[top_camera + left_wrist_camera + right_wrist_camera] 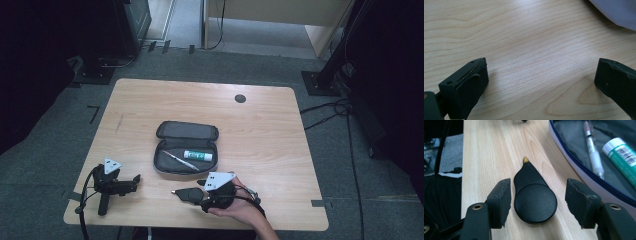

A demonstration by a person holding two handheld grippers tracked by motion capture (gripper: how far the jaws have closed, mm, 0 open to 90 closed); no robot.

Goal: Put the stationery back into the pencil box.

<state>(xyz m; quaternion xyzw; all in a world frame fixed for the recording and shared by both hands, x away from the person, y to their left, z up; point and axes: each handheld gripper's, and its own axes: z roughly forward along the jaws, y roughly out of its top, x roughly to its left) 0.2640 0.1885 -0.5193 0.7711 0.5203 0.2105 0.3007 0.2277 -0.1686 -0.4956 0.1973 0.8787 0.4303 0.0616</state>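
Right gripper [537,201]: held in a hand [239,207] at the table's near edge, jaws spread apart around a black teardrop-shaped item [534,196] without pressing on it. A gap showed on each side of the item.

Black teardrop-shaped item: lay flat on the table [260,125], round end toward the gripper, small gold tip pointing away; just beside the open pencil case [185,147].

Pencil case: dark, unzipped, lid folded back, near the table's middle. Held a pen [592,151] and a white-and-green tube [624,157], side by side.

Left gripper [116,182]: rested on the table at the near left corner, well apart from the case. Jaws stood wide with only bare wood between them.
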